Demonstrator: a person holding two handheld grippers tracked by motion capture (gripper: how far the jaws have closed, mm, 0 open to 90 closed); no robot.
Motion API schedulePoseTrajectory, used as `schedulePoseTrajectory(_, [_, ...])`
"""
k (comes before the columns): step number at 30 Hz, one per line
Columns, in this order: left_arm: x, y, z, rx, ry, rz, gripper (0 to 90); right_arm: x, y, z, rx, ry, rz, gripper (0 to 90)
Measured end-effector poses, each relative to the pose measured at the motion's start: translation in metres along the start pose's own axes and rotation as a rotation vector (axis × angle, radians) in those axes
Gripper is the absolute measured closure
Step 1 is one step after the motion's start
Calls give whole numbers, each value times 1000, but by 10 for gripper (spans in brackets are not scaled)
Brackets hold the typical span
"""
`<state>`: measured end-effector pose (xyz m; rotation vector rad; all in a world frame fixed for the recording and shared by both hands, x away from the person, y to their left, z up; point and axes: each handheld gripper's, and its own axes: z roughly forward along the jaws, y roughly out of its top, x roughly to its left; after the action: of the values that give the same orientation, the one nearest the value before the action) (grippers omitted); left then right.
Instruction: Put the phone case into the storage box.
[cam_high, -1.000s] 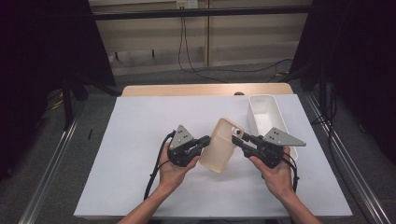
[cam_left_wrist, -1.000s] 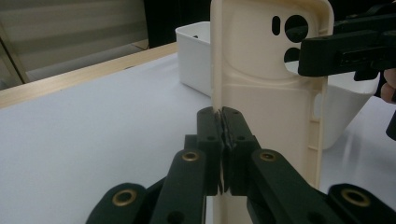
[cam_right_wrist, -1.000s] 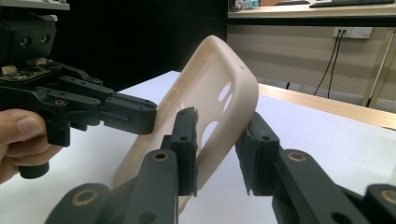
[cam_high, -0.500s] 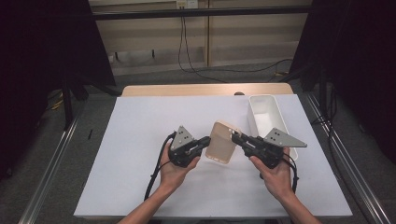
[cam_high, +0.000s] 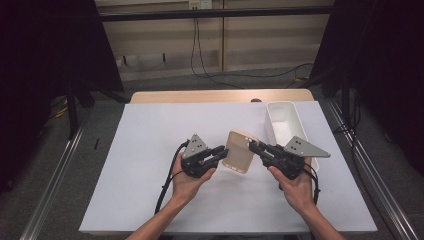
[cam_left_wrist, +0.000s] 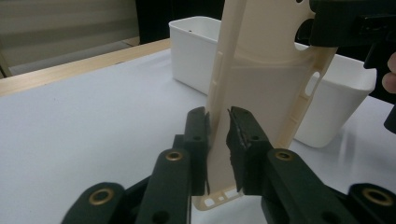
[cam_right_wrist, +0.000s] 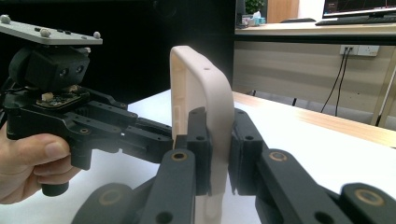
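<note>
A cream phone case (cam_high: 241, 150) hangs above the white mat between my two grippers. My right gripper (cam_high: 254, 148) is shut on its right edge; in the right gripper view both pads press the case wall (cam_right_wrist: 205, 88) at my right gripper (cam_right_wrist: 219, 135). My left gripper (cam_high: 222, 151) is at the case's left edge. Its jaws have just been opening. In the left gripper view the case (cam_left_wrist: 266, 84) stands between the jaws of my left gripper (cam_left_wrist: 217, 130), with a thin gap at the right pad (cam_left_wrist: 238, 135).
A white rectangular bin (cam_high: 282, 117) stands at the back right of the white mat (cam_high: 150, 150), close behind my right gripper; it is also in the left gripper view (cam_left_wrist: 196, 42). A wooden table edge (cam_high: 200, 96) runs along the back.
The case has turned, so it shows a narrower face from above. My right jaws closed onto its edge. My left jaws eased apart slightly.
</note>
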<state>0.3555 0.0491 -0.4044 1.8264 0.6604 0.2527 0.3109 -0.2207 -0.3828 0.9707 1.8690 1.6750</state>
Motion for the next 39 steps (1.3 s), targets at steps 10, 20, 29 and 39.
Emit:
schedulePoseTrajectory(10, [0, -2, 2, -3, 14, -16, 426, -3, 2, -3, -10, 8, 0, 811])
schedulePoseTrajectory(20, [6, -1, -1, -3, 24, -36, 198, -7, 3, -6, -12, 5, -7, 810])
schedulePoseTrajectory(29, [9, -1, -5, -11, 47, 2, 67, -10, 5, -9, -18, 1, -11, 810])
schedulePoseTrajectory(39, [10, 0, -13, -28, 61, 27, 30, -13, 7, -12, -24, 1, -14, 810])
